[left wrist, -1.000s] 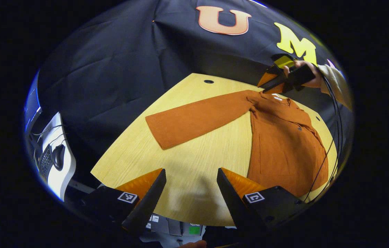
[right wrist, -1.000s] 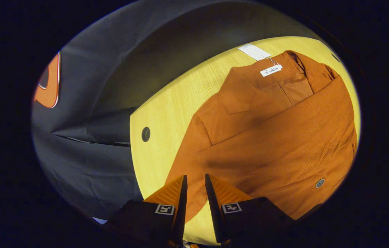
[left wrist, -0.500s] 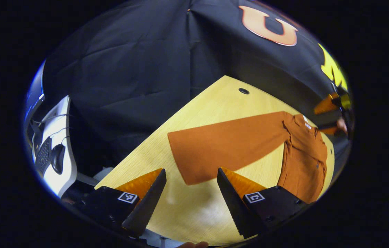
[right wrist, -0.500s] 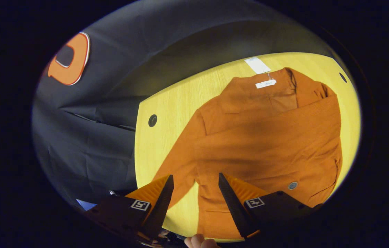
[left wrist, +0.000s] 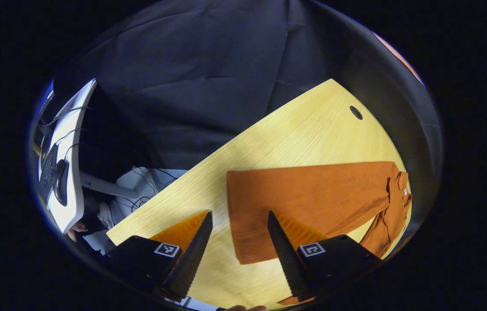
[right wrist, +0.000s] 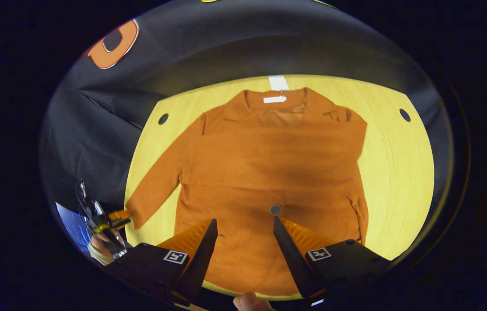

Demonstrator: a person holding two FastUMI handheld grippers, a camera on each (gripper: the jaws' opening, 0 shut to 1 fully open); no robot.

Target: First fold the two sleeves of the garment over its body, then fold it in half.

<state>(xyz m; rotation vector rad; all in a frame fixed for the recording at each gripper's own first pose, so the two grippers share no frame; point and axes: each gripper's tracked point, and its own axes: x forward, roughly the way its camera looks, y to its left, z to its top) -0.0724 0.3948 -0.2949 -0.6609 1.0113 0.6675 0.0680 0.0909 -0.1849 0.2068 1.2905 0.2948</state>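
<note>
The garment [right wrist: 269, 172] is a rust-orange ribbed knit top, lying flat on a pale yellow wood-grain desk [right wrist: 399, 164] in the middle of the right gripper view. Its collar sits at the top centre of the frame with a white tag [right wrist: 274, 99] at the neck, and a small round grey button [right wrist: 275, 210] shows low on the body. 1 sleeve is laid over the body at the right of the frame. The other sleeve [left wrist: 312, 203] stretches out toward the lower left there, and in the left gripper view it is a long flat band running from centre to right, its ribbed cuff squared off at lower centre. Round dark holes pierce the desk near its far corners.

The left claw [left wrist: 237, 229] is spread wide and holds nothing; the cuff lies in the gap between its fingers, and I cannot tell whether either finger touches the cloth. The right claw [right wrist: 243, 235] is also released, wide open above the lower body of the garment, gripping nothing.

Compared with 0.5 s ago, the left claw has come closer to the cuff, which then lay just ahead of the fingers. The right gripper view has swung so that the whole garment is now squarely framed.
</note>
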